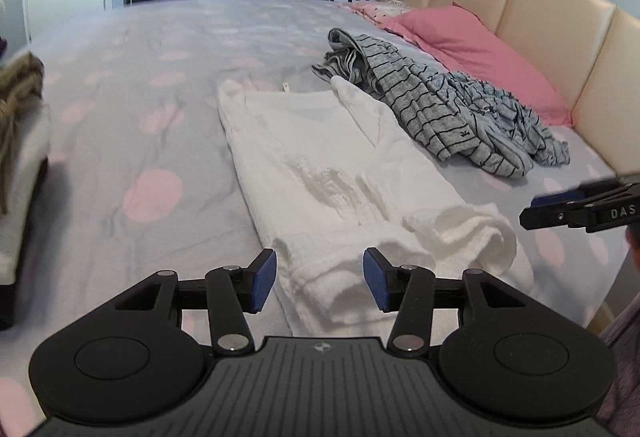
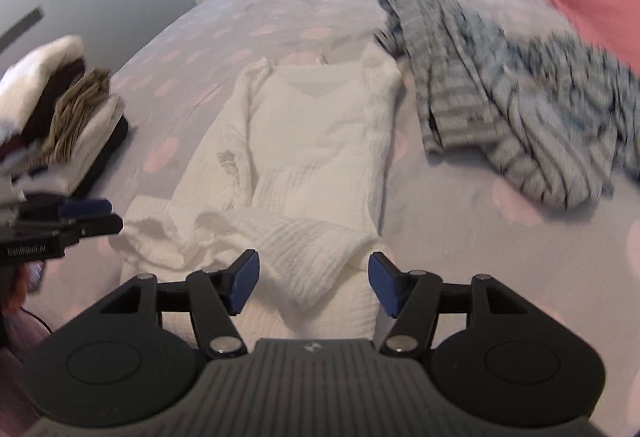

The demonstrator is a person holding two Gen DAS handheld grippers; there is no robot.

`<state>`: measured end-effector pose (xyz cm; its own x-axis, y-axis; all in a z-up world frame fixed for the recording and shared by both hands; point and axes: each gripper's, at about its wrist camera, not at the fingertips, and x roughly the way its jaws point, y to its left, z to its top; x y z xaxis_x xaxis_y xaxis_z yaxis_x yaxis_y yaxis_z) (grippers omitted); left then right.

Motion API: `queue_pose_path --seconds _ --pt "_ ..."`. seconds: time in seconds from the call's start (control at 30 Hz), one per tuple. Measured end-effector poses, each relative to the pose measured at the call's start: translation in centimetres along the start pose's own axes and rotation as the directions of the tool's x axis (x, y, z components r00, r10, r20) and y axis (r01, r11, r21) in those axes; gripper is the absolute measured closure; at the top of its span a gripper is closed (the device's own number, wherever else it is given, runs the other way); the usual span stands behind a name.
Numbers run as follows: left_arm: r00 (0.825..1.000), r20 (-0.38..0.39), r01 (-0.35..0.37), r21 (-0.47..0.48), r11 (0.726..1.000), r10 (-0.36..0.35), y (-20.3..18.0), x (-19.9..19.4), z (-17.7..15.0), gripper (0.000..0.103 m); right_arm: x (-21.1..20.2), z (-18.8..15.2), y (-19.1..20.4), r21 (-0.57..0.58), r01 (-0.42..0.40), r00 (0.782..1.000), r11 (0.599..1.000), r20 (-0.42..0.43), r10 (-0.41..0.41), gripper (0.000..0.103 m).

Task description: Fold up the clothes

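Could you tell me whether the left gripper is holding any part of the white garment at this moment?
No, the left gripper stands open above the white garment, with its blue pads clear of the cloth.

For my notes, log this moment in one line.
white top: half folded on bed | left gripper: open | right gripper: open | striped clothes: unfolded

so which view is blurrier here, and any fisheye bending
Right wrist view: motion-smeared, worst on the striped garment and pink pillow. Left wrist view: sharper, white garment crisp, but the headboard bows and the corners go dark.
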<state>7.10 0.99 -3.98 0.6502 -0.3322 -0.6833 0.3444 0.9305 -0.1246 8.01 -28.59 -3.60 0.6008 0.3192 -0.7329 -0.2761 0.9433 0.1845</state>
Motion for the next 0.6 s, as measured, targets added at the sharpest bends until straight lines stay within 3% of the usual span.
queue_pose_path --seconds 0.1,0.2,0.3,0.37,0.5,0.6 --pt "0.999 0.027 -0.031 0.058 0.998 0.029 -1.6 -0.8 -0.7 0.057 -0.9 -0.8 2.6 -0.116 0.073 0.995 0.991 0.072 -0.065 0.039" --pt "0.999 0.037 -0.035 0.06 0.998 0.033 -3.0 -0.8 -1.4 0.056 -1.4 -1.3 4.0 -0.121 0.06 0.994 0.991 0.103 -0.048 0.039" --pt "0.999 0.018 -0.037 0.048 0.998 0.036 -4.3 -0.3 -2.4 0.05 -0.8 -1.9 5.3 -0.128 0.025 0.998 0.992 0.063 -0.017 0.039" --pt "0.999 -0.036 -0.013 0.059 0.998 0.015 -5.0 0.4 -3.1 0.049 -0.3 -2.6 6.3 -0.171 0.001 1.0 0.985 0.02 0.003 0.034" --pt "0.991 -0.134 0.017 0.095 0.995 -0.004 -5.8 1.7 -4.1 0.049 1.4 -3.4 6.6 -0.2 -0.03 0.995 0.979 -0.098 0.011 0.034" --pt "0.989 -0.147 0.034 0.077 0.996 -0.023 -5.6 2.3 -4.3 0.049 2.2 -3.6 5.8 -0.169 -0.04 0.991 0.985 -0.132 0.018 0.034"
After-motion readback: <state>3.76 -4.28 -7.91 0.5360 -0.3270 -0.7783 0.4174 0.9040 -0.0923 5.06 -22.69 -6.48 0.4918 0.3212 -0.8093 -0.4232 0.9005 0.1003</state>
